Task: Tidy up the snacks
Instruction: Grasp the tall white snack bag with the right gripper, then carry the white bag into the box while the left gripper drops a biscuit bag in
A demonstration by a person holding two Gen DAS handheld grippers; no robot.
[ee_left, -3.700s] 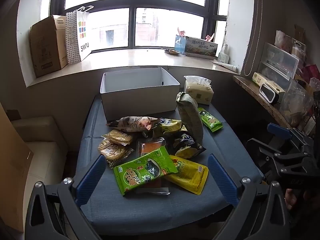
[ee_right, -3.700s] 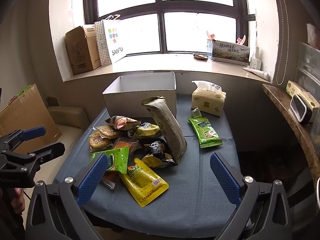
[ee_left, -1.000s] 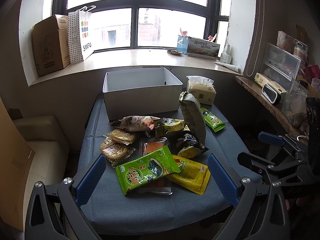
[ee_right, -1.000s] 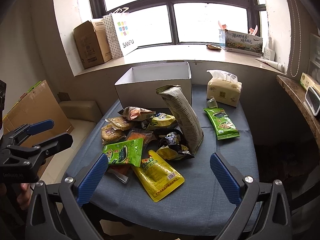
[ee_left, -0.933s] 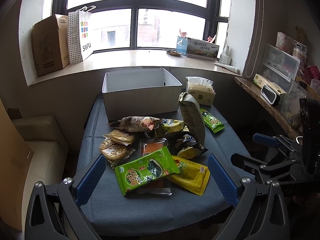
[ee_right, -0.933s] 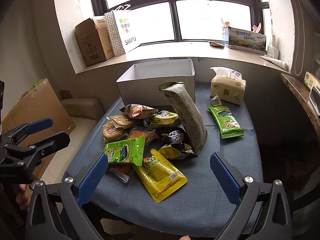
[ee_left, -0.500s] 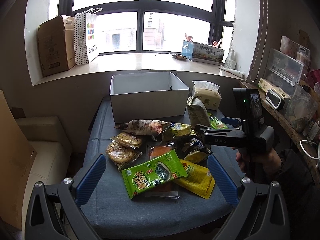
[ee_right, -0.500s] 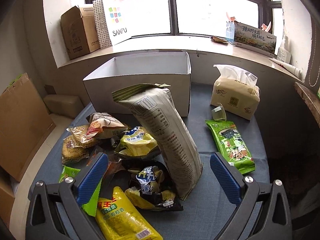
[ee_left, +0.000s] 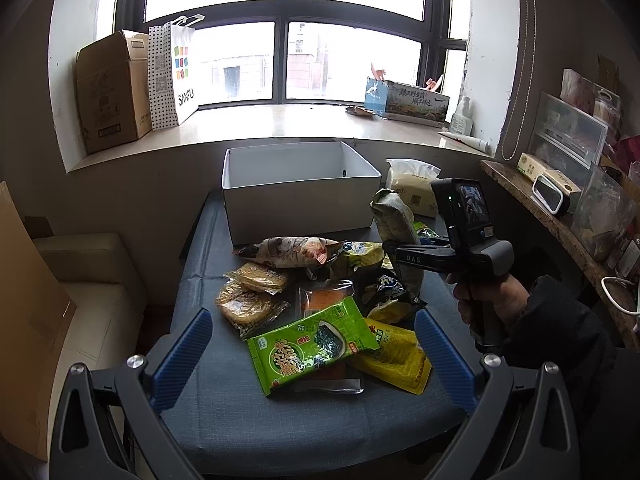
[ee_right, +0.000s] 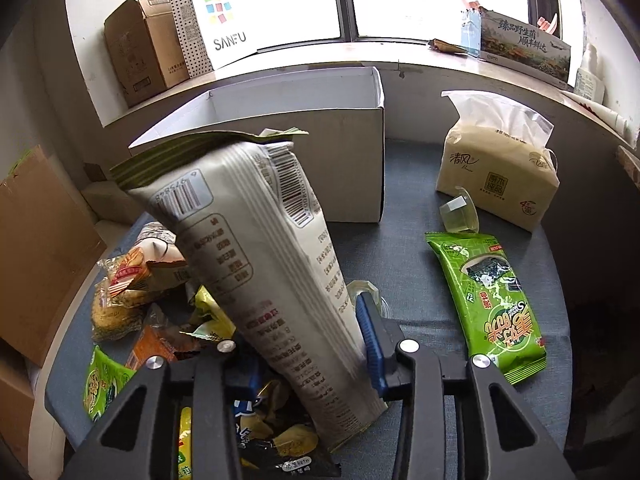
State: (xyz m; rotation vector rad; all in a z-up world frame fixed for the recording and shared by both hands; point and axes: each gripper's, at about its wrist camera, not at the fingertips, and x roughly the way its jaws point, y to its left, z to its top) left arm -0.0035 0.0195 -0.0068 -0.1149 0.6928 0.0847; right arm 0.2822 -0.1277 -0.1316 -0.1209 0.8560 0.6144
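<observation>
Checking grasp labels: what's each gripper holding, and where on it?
Right gripper: jaws closing on the tall grey upright snack bag, gripping its lower part, above the bottom seal. Left gripper: open, holding nothing.

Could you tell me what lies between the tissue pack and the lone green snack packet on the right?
A small clear plastic cup lies between the tissue pack and the green packet, as the right wrist view shows.

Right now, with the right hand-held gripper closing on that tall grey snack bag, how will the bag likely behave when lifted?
The tall grey snack bag will probably crumple some: its film already looks creased where the right hand-held gripper, jaws closing, meets it. Gripped low, its leaning top may flop sideways. It looks puffy, so likely light, but it may drag the dark packet at its base.
</observation>
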